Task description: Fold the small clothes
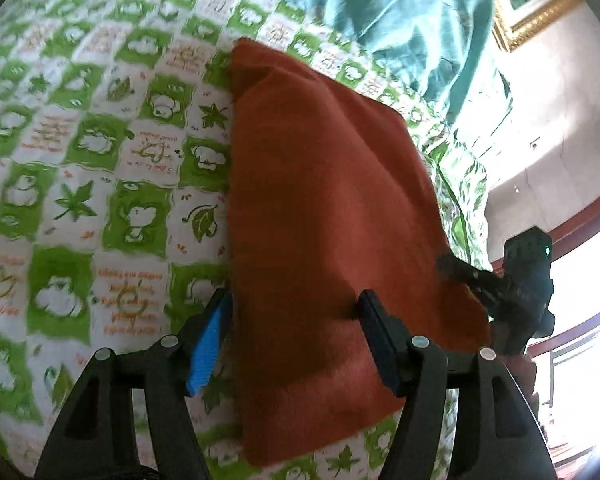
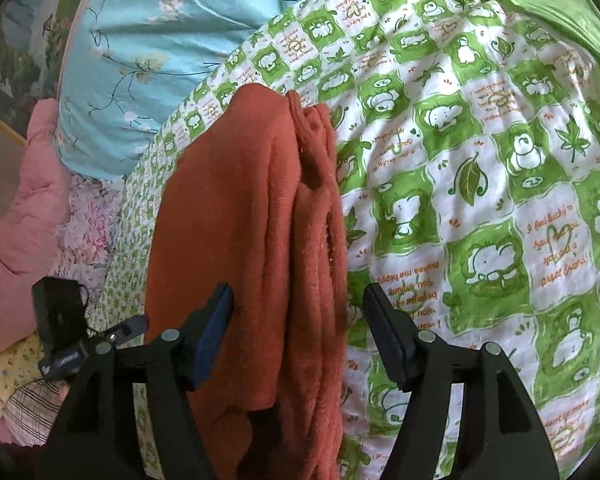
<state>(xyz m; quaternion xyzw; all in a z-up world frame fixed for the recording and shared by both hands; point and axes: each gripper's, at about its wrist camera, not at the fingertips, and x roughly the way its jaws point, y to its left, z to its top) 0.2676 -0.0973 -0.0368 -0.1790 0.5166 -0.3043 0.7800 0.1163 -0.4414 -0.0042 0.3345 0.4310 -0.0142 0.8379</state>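
Note:
A rust-orange fleece garment lies folded on a green-and-white patterned bedspread. My left gripper is open, its fingers straddling the garment's near left part from above. In the right wrist view the same garment shows stacked folded edges along its right side. My right gripper is open, its fingers either side of the garment's near end. The right gripper also shows in the left wrist view at the garment's right corner.
A teal sheet lies at the bed's far side, and shows as light blue floral fabric in the right wrist view. A pink quilt and small patterned clothes lie to the left. The left gripper is at lower left.

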